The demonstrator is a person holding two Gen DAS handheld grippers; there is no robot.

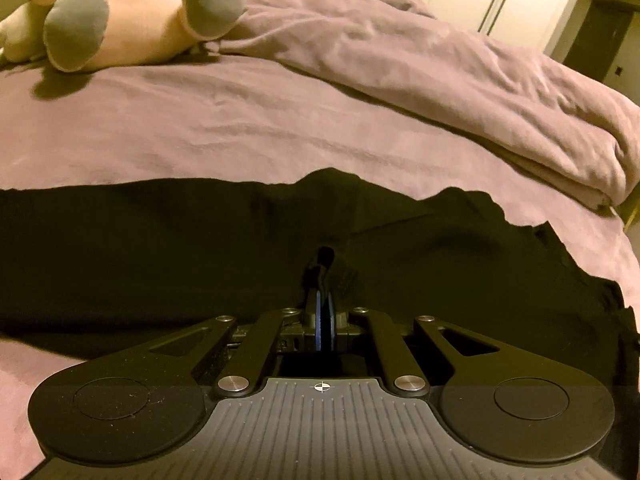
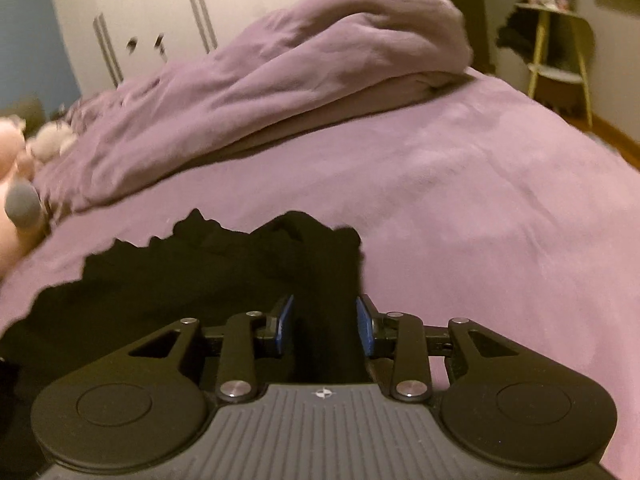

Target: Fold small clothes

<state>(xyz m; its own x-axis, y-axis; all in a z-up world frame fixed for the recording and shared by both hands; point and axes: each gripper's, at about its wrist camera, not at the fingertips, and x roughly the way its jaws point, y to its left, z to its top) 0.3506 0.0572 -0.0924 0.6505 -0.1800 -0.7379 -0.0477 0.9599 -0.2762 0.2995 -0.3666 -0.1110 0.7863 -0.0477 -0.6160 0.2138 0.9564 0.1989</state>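
A purple bed (image 1: 280, 128) carries a black garment (image 1: 160, 248) lying directly beneath both grippers. The left gripper (image 1: 323, 276) is clamped on a pinch of its cloth; the right gripper (image 2: 325, 320) stands parted over a bunched edge (nothing gripped). Best regrip a corner, keeping the fabric taut.

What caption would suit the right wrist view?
Open right gripper above a crumpled black garment on a purple bedsheet, duvet bunched behind.
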